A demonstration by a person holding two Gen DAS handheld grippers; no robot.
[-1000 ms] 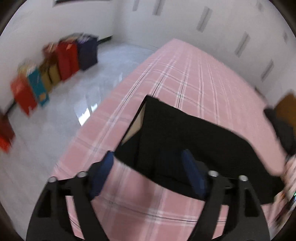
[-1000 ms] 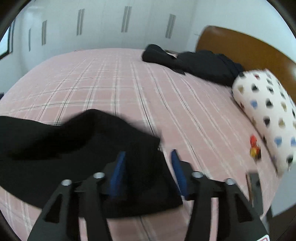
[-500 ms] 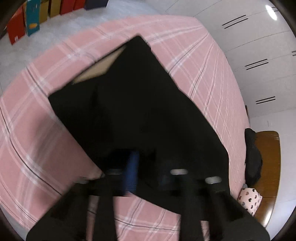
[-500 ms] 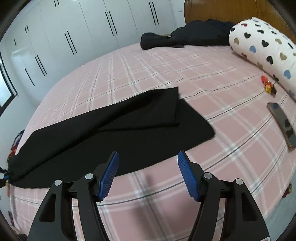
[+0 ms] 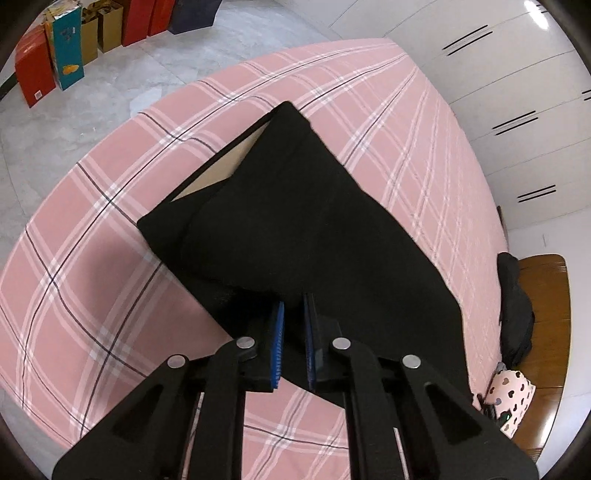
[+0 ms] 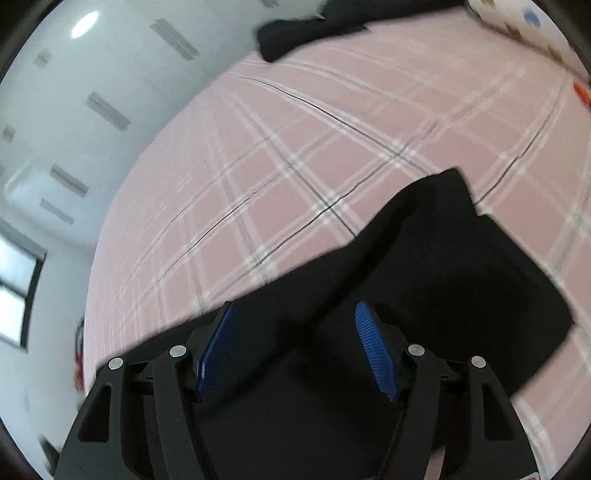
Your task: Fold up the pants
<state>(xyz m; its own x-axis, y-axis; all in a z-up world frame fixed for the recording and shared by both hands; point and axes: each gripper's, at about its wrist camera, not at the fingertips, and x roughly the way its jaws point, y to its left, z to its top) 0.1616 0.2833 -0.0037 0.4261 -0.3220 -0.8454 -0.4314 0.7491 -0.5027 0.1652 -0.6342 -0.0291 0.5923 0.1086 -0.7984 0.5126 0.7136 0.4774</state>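
My left wrist camera looks steeply down past its left gripper [image 5: 293,314] toward the boxes [image 5: 55,62]. My right one angles close over its right gripper [image 6: 295,321]. Both share black pants [image 5: 314,229] on the pink bed [image 6: 277,166].

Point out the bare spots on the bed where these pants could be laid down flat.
Widest bare stretch: the pink plaid bedspread between the black pants and the dark clothes pile near the wardrobe doors. A narrower strip runs between the pants and the bed's floor-side edge. It is crowded by the headboard: dark clothes and heart-print pillow.
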